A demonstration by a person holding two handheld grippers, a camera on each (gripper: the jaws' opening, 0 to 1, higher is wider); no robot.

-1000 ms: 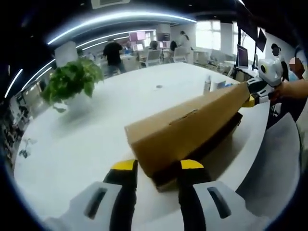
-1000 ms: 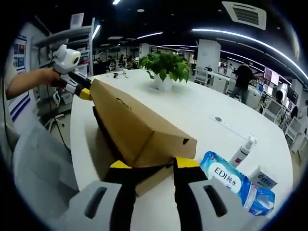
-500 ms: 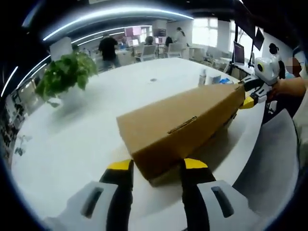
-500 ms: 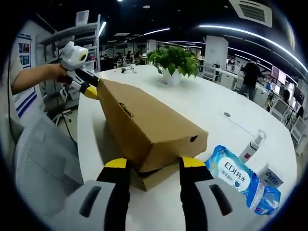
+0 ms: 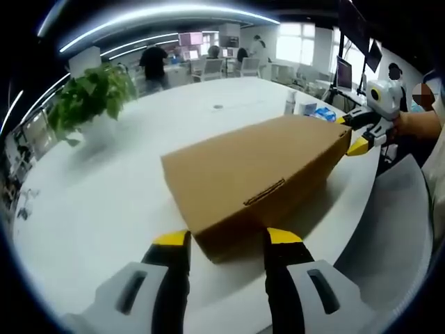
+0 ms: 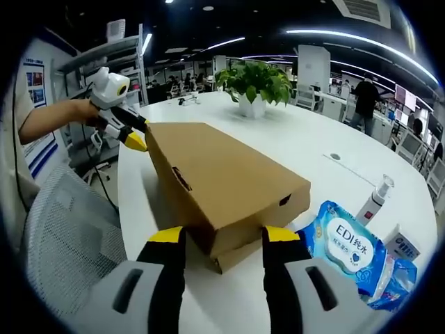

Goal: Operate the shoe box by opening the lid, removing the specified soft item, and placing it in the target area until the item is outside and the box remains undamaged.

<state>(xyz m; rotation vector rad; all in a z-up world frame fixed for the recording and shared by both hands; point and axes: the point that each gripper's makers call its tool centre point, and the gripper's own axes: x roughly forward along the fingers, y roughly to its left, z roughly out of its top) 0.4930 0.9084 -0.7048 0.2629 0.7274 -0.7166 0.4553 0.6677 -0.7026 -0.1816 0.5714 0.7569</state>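
Shoe box (image 5: 254,181), centre frame on white table (image 5: 104,202); light stiff cardboard, dentable, best gripped at lid ends; left gripper (image 5: 226,243) and right gripper (image 6: 222,240) spread, flanking ends

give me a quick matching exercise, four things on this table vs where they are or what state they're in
Things:
1. shoe box
2. potted plant
3. blue wipes pack
4. spray bottle

Places or states:
A. standing upright beyond the wipes in the right gripper view
B. lid down, lying between the two grippers
C. lying flat beside the box, to its right in the right gripper view
D. on the far side of the white table, beyond the box

Pairs: 1-B, 2-D, 3-C, 4-A
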